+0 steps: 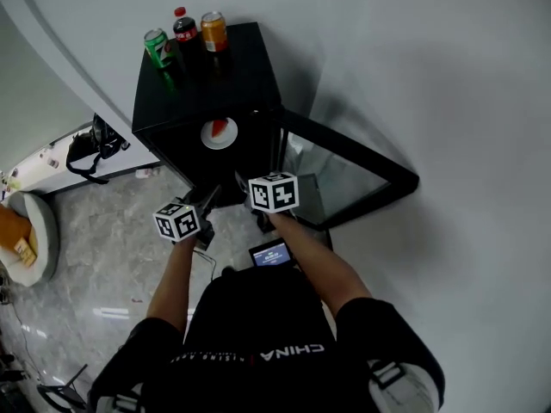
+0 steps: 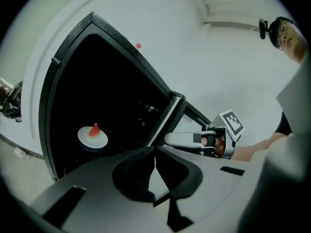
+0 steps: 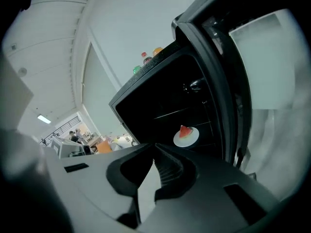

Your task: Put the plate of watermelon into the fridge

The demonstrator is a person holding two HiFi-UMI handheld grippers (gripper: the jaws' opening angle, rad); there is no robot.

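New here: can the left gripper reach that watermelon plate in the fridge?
Probably yes: the fridge door stands open and nothing lies between the left gripper and the plate; its jaws are shut, though.

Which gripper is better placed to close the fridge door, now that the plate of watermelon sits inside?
Right, likely. The fridge door stands open on the right side, close to the right gripper; the left gripper is farther from it. Both are shut and empty.

Both arms outstretched — left tongs (image 2: pixel 155 152) closed, right tongs (image 3: pixel 155 148) closed, empty.
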